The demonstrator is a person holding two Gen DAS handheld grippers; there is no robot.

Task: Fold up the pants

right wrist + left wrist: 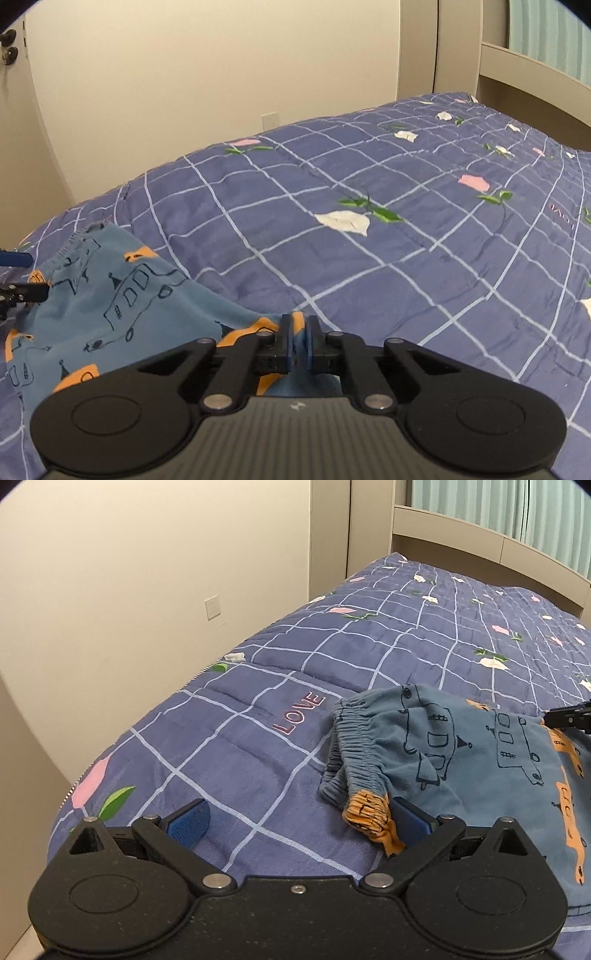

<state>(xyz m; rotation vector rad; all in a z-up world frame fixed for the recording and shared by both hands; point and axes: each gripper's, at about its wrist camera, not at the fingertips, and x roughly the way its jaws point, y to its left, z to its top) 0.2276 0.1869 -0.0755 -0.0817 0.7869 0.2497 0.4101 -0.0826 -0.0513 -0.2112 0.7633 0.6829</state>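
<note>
Left hand-held gripper (299, 821) hovers low over the bed's quilt (229, 738), its blue pads spread wide with nothing between them; an orange cuff of the pants (461, 760) lies just against the right-side pad (408, 818). Right hand-held gripper (298, 338) is clenched on a pinch of the blue pants (122, 295) fabric. These printed children's pants lie crumpled on the checked floral quilt (369, 258), elastic waistband (354, 738) bunched.
</note>
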